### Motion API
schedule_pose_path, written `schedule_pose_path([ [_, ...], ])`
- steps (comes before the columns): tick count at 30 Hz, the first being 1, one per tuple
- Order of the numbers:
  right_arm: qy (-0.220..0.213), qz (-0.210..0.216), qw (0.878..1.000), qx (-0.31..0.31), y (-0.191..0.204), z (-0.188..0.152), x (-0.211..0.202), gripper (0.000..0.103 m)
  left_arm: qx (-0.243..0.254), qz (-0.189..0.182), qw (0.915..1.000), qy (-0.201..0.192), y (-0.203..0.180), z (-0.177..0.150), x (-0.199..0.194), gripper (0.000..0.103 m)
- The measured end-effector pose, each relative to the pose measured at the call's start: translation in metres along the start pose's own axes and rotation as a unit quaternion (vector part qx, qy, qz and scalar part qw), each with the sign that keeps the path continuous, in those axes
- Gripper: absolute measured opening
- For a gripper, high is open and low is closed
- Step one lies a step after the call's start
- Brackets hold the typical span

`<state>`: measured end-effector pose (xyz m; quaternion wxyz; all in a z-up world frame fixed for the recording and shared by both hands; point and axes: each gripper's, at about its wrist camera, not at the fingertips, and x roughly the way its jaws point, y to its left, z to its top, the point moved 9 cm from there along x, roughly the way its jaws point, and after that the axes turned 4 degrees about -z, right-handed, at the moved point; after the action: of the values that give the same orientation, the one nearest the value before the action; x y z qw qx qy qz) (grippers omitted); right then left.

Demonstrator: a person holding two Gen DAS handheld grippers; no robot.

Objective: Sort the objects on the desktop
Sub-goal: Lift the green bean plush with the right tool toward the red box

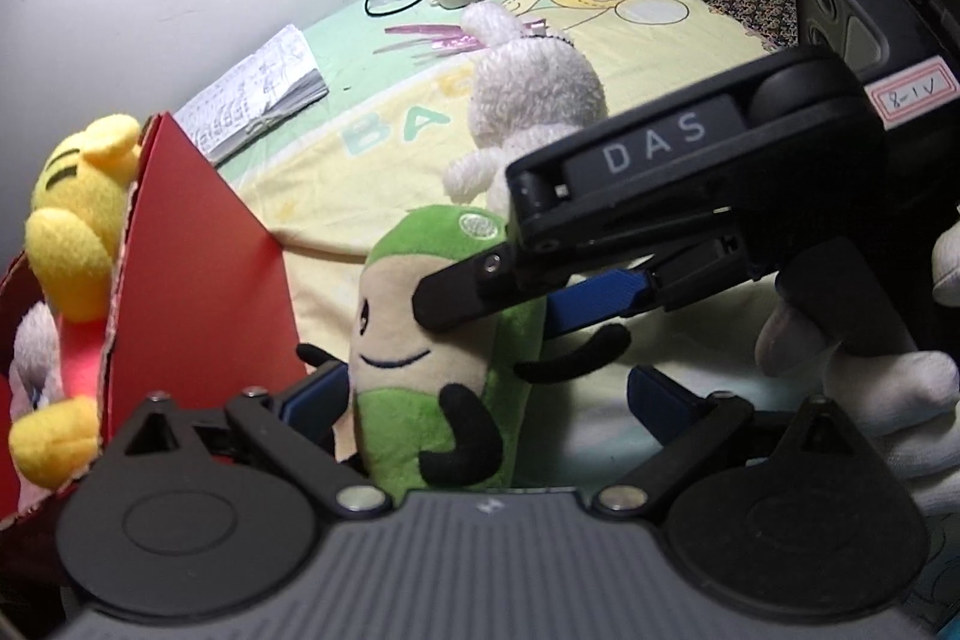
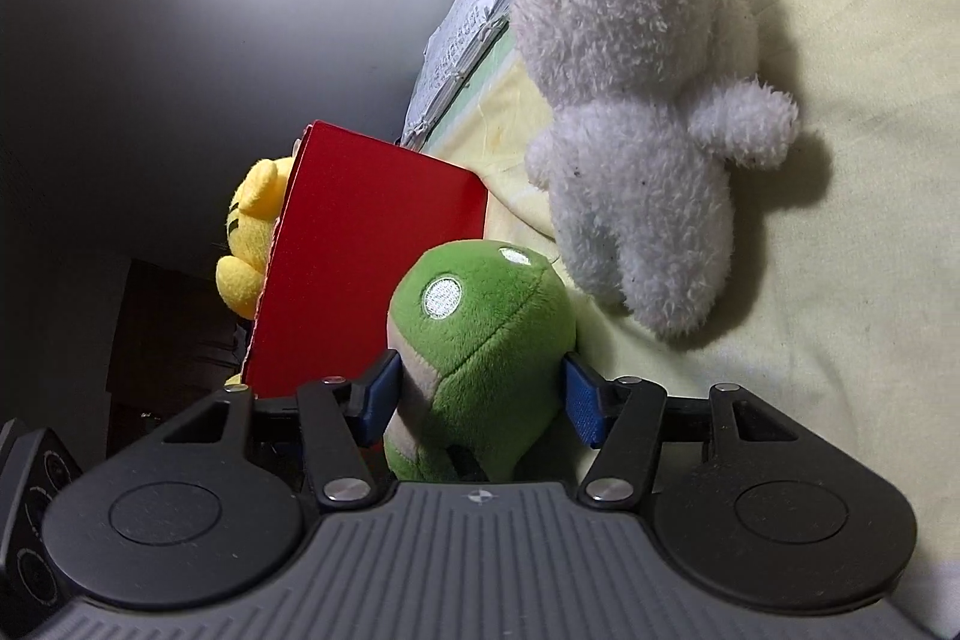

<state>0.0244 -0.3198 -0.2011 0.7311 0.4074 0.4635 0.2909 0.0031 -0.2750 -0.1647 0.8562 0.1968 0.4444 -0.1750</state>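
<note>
Cartoon-print cloth (image 1: pixel 630 40) is covering your bench, with the green plush (image 2: pixel 480 340) standing just beside the red box (image 1: pixel 198 268).

Your right gripper (image 2: pixel 480 397) is pinching the green plush at mid-body, blue pads (image 2: pixel 581 406) pressing into its sides; your left gripper (image 1: pixel 486 403) is spread wide around it, not clamping. You are handling a light, soft, fuzzy toy that will likely squash and sag, so keep hold across the stuffed trunk, not the thin black limbs. The white fleecy rabbit (image 2: pixel 636 112) is lying nearby; a yellow plush (image 1: pixel 78 220) is sitting in the stiff cardboard box.
</note>
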Motion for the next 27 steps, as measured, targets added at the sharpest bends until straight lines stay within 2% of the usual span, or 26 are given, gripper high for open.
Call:
schedule_pose_path([
  [5,-0.004,-0.006,1.0,0.002,-0.002,-0.003,-0.005,0.06,-0.009,-0.022,0.9997,0.006,-0.002,0.0,0.008,0.099],
  [9,-0.009,-0.013,1.0,-0.004,-0.001,-0.005,-0.009,0.059,-0.011,-0.024,0.9996,0.01,-0.006,0.0,0.012,0.099],
  [18,-0.033,-0.045,0.995,-0.087,0.029,-0.017,-0.032,0.059,-0.028,-0.079,0.9963,-0.018,-0.014,-0.007,-0.022,0.098],
  [23,-0.06,-0.046,0.992,-0.104,0.044,-0.022,-0.051,0.059,-0.028,-0.094,0.9939,-0.05,-0.015,0.001,-0.045,0.098],
  [27,-0.09,-0.043,0.988,-0.115,0.064,-0.017,-0.067,0.059,-0.042,-0.112,0.9889,-0.088,-0.006,0.015,-0.07,0.098],
])
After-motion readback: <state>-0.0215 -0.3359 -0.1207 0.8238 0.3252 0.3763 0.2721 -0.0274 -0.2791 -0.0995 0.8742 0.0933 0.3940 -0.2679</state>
